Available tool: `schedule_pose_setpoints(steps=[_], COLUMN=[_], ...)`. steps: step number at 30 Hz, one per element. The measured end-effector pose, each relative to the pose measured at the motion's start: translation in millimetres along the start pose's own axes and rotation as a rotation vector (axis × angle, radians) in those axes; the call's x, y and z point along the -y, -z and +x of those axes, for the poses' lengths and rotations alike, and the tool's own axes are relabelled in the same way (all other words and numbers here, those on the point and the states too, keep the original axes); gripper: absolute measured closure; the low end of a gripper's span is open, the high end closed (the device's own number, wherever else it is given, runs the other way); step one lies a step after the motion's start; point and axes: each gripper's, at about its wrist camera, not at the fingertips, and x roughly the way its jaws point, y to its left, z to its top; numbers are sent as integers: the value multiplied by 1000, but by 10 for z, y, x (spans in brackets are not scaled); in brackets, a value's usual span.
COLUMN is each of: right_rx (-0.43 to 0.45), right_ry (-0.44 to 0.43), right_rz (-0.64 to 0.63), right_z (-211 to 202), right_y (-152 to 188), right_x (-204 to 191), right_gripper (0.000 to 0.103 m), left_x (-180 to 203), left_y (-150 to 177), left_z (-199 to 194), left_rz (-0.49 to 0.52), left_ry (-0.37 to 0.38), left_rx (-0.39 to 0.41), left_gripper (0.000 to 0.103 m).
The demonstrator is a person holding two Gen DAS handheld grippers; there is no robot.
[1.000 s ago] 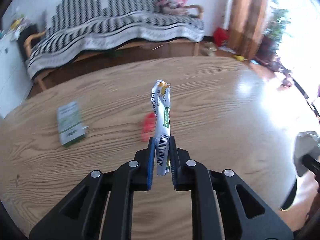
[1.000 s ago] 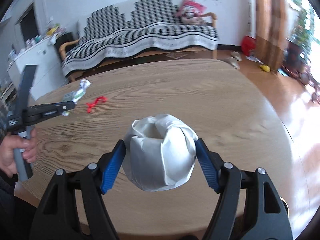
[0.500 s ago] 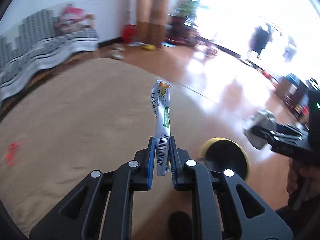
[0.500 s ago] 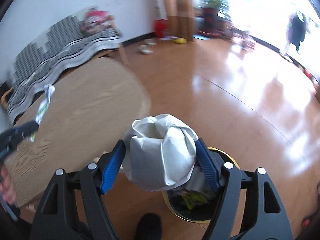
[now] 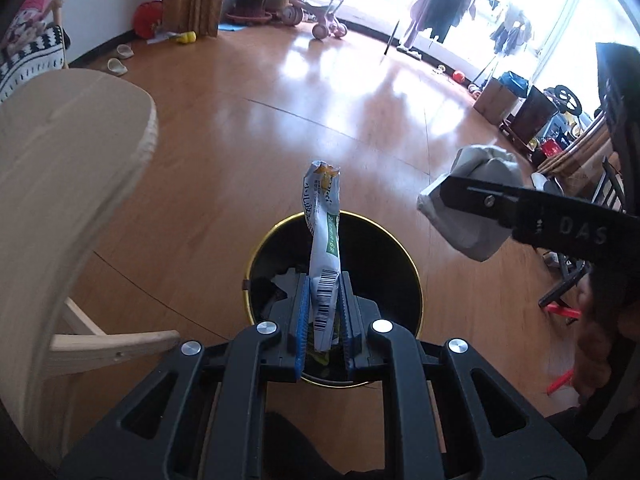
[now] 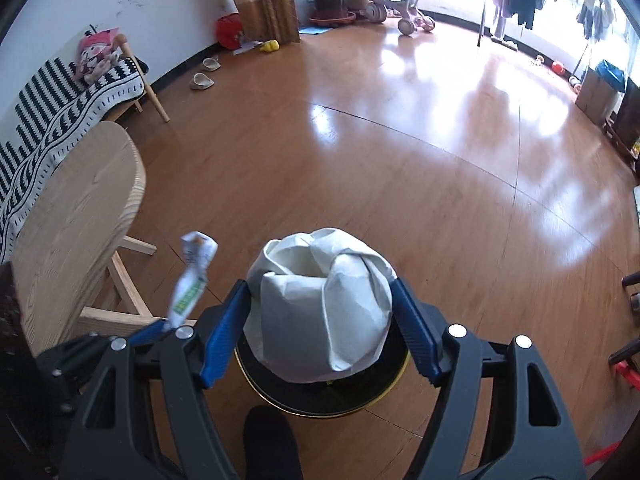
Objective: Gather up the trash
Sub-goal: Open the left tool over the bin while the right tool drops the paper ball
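Observation:
My left gripper (image 5: 324, 312) is shut on a long white-and-green wrapper (image 5: 323, 248) with a barcode, held upright over a black bin with a gold rim (image 5: 404, 256) on the floor. My right gripper (image 6: 322, 320) is shut on a crumpled white paper ball (image 6: 320, 304), also above the bin (image 6: 320, 400). The paper ball (image 5: 468, 208) shows at the right of the left wrist view, and the wrapper (image 6: 192, 280) shows at the left of the right wrist view. Some trash lies inside the bin.
The round wooden table (image 5: 60, 168) stands to the left, its legs (image 6: 120, 300) near the bin. A striped sofa (image 6: 60, 100) lies behind it. Shiny wood floor (image 6: 400, 160) spreads ahead. A dark shoe tip (image 6: 268, 440) is by the bin.
Both grippers swung away from the table to the floor and now hang over the bin. The bin sits closer and more centred under them. Both keep their hold.

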Motion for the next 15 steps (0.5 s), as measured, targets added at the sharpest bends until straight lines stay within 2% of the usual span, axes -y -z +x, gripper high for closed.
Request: schedule_pose_setpoints(steps=[11,12,14,15], right_rx=[-26,-24,-23,-24], right_ry=[2,2,-2,-4], right_rz=[11,12,16,16], right_z=[116,115,105,105], right_y=[-21,-30,-35,-35], right_x=[108,115,103,101], right_gripper=[32,32,32,32], left_x=[143,141,133,154], left_y=[-42,-54,-63,-61], left_z=[294,306,299,290], left_rz=[29,26,22,19], left_ry=[34,36,34,28], left_rx=[-47,-51,-53,-44], left_gripper=[88,84,61,44])
